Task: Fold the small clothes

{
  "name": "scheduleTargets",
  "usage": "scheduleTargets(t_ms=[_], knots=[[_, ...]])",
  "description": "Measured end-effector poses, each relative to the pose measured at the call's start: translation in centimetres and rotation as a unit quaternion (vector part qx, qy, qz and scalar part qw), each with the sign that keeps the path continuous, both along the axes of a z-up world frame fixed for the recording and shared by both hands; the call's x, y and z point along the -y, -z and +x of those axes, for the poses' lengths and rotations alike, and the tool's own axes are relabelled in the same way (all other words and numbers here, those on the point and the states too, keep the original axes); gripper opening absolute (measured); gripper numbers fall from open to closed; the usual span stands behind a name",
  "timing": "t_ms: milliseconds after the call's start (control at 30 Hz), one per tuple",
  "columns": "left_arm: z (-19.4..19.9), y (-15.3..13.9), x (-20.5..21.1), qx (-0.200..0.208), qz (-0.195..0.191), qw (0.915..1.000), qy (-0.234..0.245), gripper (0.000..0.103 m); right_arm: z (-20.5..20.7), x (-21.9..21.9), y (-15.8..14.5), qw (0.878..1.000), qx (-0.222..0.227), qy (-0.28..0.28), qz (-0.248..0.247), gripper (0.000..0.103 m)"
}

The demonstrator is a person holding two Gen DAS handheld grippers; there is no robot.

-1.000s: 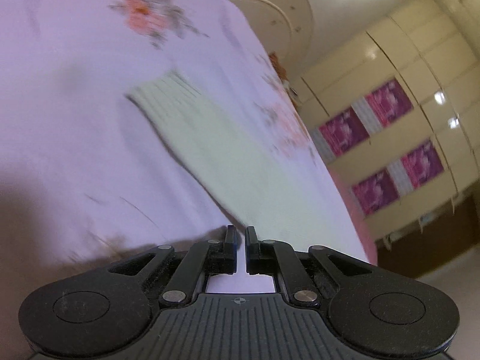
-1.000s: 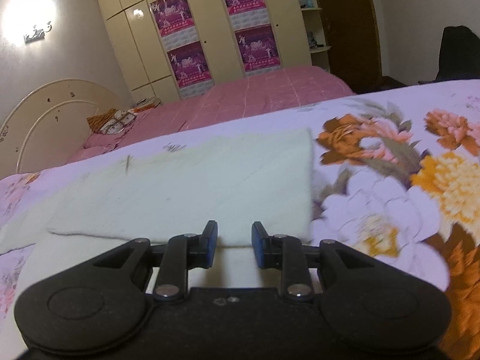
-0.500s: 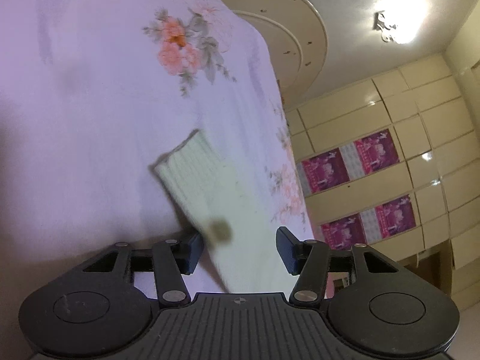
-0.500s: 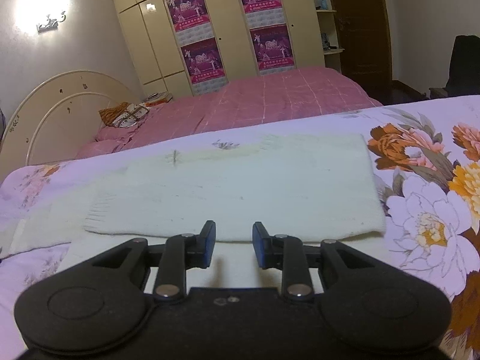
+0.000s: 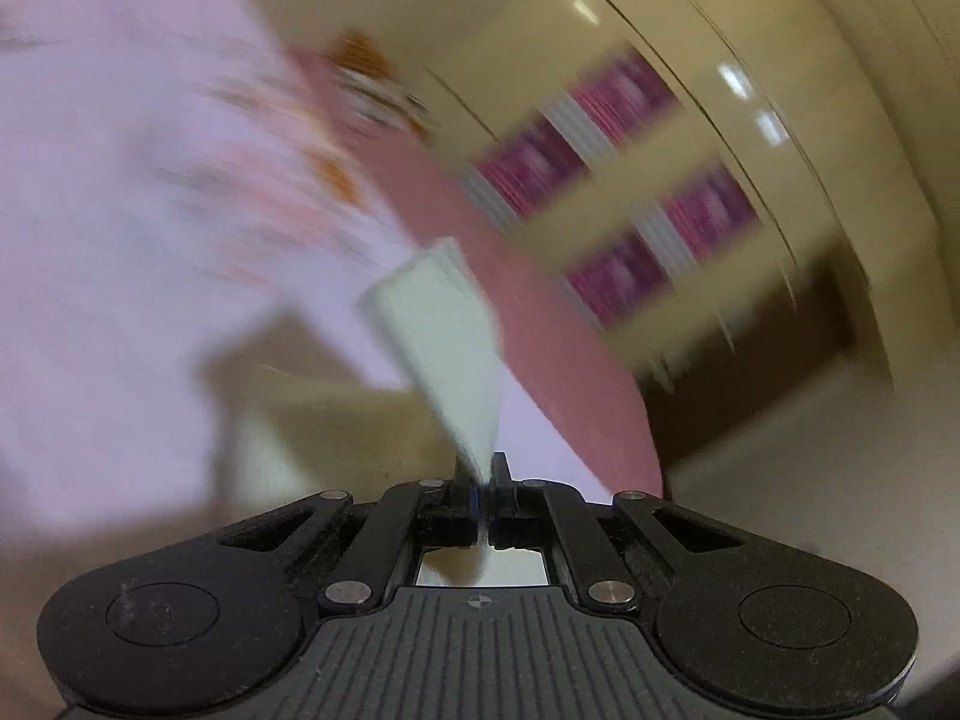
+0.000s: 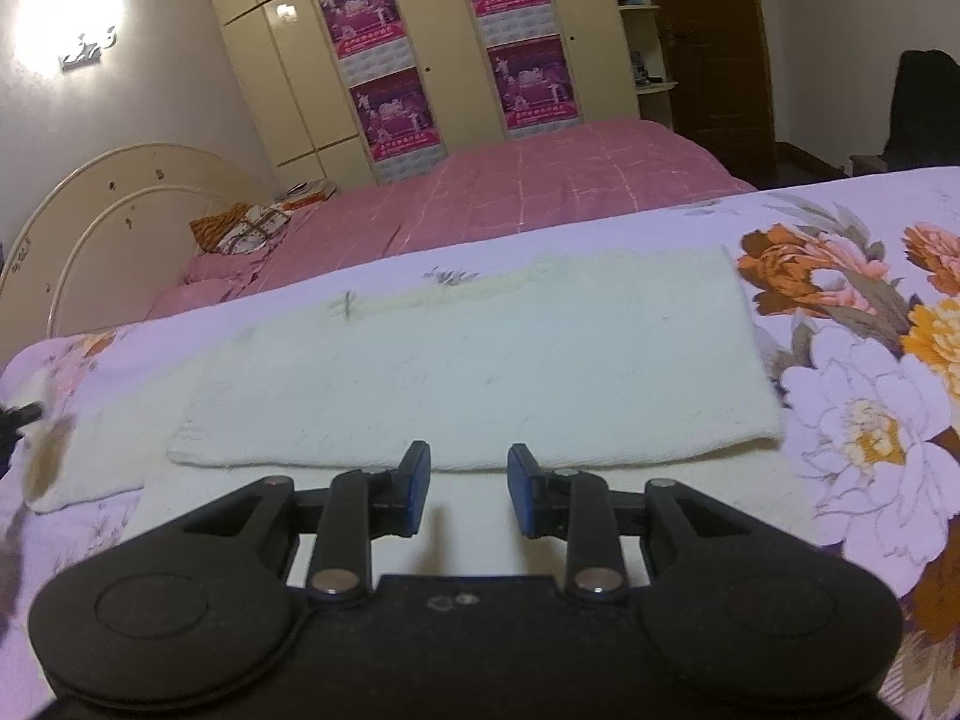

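Cream knit garment lies lengthwise across the bedspread before the parted-jawed right gripper; only the blurred left view shows the left gripper clamping its cuff.

Pale green knit garment folded flat on bedsheet.

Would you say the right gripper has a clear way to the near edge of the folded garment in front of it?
Probably yes. The right gripper is open and empty, and the garment lies flat on the bedsheet just beyond its fingertips, with nothing lying between them.
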State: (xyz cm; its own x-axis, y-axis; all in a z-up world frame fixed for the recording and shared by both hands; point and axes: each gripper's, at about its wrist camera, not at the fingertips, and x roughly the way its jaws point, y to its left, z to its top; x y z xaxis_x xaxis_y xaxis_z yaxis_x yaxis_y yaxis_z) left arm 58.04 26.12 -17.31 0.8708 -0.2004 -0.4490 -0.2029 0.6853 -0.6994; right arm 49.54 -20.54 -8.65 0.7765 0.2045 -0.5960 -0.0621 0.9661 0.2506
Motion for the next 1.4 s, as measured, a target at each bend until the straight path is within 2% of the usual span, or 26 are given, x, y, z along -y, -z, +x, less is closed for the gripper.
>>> scheduleTargets(t_ms=[133, 300, 467, 567, 733, 767, 800, 833, 867, 967, 1033, 1133, 1200, 1333, 1400], knots=[[3.9, -1.0, 8.2, 0.007, 0.041, 0.9953, 0.087, 0.002, -0.3, 2.0, -0.4, 1.0, 0.005, 0.019, 0.007, 0.029], [6.0, -1.6, 18.1, 0.011, 0.091, 0.9784, 0.185, 0.002, -0.9, 4.9, -0.4, 0.999, 0.005, 0.045, 0.018, 0.029], [6.8, -1.4, 24.1, 0.001, 0.113, 0.9652, 0.236, 0.002, -1.6, 7.3, -0.1, 0.997, 0.0, 0.064, 0.036, 0.03], [7.0, -1.7, 26.3, 0.002, 0.124, 0.9588, 0.256, 0.003, -1.8, 7.9, 0.2, 0.997, -0.006, 0.068, 0.046, 0.031], [3.9, -1.5, 29.7, 0.005, 0.158, 0.9398, 0.303, 0.003, -1.4, 7.8, 0.4, 0.996, -0.01, 0.055, 0.066, 0.038], [3.3, -1.4, 30.2, 0.006, 0.157, 0.9379, 0.309, 0.012, -1.2, 7.6, 0.4, 0.996, -0.009, 0.052, 0.068, 0.039], [2.8, -1.3, 30.4, 0.008, 0.155, 0.9368, 0.314, 0.024, -1.1, 7.4, 0.3, 0.996, -0.008, 0.05, 0.069, 0.04], [2.5, -1.5, 30.4, 0.02, 0.144, 0.936, 0.32, 0.051, -0.9, 7.2, 0.2, 0.996, -0.007, 0.047, 0.07, 0.04], [2.3, -2.1, 30.3, 0.033, 0.142, 0.937, 0.317, 0.064, -0.7, 6.9, 0.1, 0.996, -0.006, 0.043, 0.073, 0.04], [-0.3, -3.4, 29.0, 0.058, 0.187, 0.9363, 0.291, 0.065, 0.1, 5.9, -0.2, 0.997, -0.003, 0.026, 0.076, 0.041], [-2.0, -3.8, 26.6, 0.06, 0.199, 0.9409, 0.267, 0.065, 0.8, 5.2, -0.3, 0.997, -0.002, 0.012, 0.08, 0.041], [-4.6, -4.1, 22.1, 0.046, 0.24, 0.9441, 0.221, 0.065, 1.8, 4.4, -0.1, 0.996, -0.008, -0.006, 0.089, 0.043], [-6.1, -3.7, 18.7, 0.022, 0.257, 0.9488, 0.182, 0.065, 2.5, 4.3, 0.2, 0.995, -0.018, -0.005, 0.094, 0.043], [-6.2, -2.3, 14.5, -0.023, 0.242, 0.9598, 0.14, 0.064, 4.2, 4.0, 1.5, 0.994, -0.04, -0.003, 0.098, 0.043], [-5.4, -1.8, 14.2, -0.027, 0.239, 0.9609, 0.137, 0.064, 5.1, 3.3, 2.1, 0.995, -0.049, -0.009, 0.089, 0.038]])
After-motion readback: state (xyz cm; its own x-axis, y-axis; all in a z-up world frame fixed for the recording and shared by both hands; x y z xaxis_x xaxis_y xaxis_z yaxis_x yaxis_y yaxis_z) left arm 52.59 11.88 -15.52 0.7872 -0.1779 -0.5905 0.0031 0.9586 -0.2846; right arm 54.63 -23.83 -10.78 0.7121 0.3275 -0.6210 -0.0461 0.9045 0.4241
